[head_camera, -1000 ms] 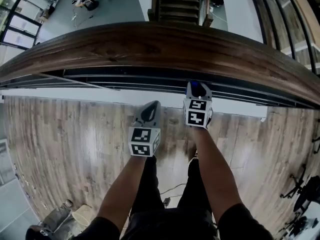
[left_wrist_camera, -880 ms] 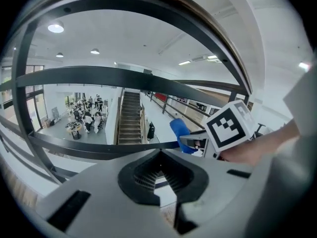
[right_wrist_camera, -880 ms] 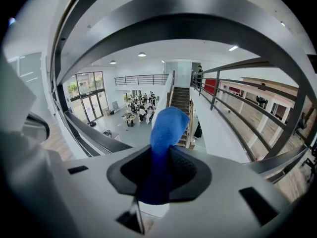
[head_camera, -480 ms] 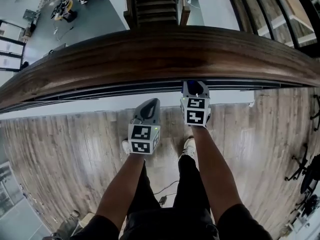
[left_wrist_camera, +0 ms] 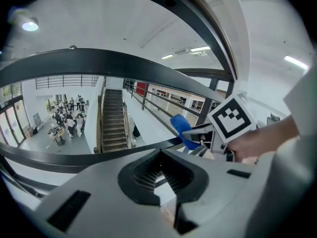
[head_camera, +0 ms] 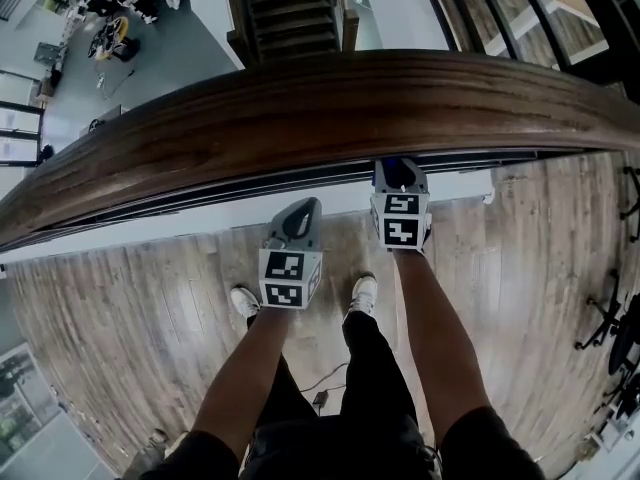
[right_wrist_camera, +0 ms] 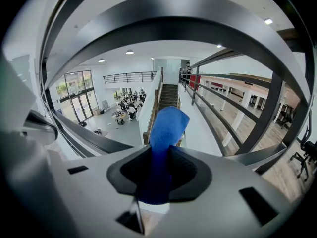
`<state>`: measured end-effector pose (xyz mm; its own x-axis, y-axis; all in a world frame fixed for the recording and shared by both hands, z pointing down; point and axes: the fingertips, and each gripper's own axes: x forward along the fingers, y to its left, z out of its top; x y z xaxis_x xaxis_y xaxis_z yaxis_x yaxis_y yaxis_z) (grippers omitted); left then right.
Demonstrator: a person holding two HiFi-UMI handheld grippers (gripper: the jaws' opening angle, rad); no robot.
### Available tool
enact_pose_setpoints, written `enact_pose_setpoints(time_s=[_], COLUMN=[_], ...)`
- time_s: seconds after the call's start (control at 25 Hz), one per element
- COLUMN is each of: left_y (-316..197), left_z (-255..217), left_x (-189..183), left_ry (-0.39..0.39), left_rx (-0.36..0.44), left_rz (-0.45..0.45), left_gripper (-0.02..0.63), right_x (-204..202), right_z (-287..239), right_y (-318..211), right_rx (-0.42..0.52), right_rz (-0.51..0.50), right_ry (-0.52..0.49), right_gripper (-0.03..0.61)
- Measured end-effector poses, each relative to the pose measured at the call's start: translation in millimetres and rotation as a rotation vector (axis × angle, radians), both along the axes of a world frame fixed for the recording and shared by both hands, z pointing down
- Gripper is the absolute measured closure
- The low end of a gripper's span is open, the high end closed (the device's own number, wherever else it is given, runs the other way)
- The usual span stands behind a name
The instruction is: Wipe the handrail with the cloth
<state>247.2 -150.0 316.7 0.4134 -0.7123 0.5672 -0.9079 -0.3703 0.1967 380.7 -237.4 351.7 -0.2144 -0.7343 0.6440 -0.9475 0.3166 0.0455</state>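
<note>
- The step in hand looks like the approach before wiping. The right tool (head_camera: 399, 180) is pinching the blue cloth (right_wrist_camera: 165, 128), which is not yet lying on the top of the wooden handrail (head_camera: 330, 103).
- The right tool is pointing in just below the handrail's near edge. The cloth's free end is sticking out past the jaws towards the dark bars (right_wrist_camera: 237, 48) under the handrail.
- Whether the cloth is touching the handrail's underside is hard to tell, since the wood is hiding the tip in the head view.
- The left tool (head_camera: 298, 220) is hanging below the handrail and nearer the person, to the left of the right tool. Its jaws are pressing together on nothing.
- The next move is probably calling for lifting the right tool up and over the near edge, so the cloth is lying flat on the handrail's top. After that comes sliding it along the curve under steady downward pressure.
- The tool is gripping the cloth's lower part, so the loose end may be folding back under drag. Tilting the tool into the wood should help.
</note>
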Motion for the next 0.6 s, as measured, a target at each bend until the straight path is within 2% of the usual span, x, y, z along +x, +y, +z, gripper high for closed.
enact_pose_setpoints(time_s=[0.6], left_y=[-8.9], left_z=[-2.0], left_x=[128.1], left_ry=[-0.007], left_rx=[-0.005], left_rz=[0.063], left_gripper=[0.61], right_x=[201.0], right_z=[2.4], right_y=[-25.6], right_rx=[-0.016], right_rz=[0.117], right_ry=[0.064], right_gripper=[0.472])
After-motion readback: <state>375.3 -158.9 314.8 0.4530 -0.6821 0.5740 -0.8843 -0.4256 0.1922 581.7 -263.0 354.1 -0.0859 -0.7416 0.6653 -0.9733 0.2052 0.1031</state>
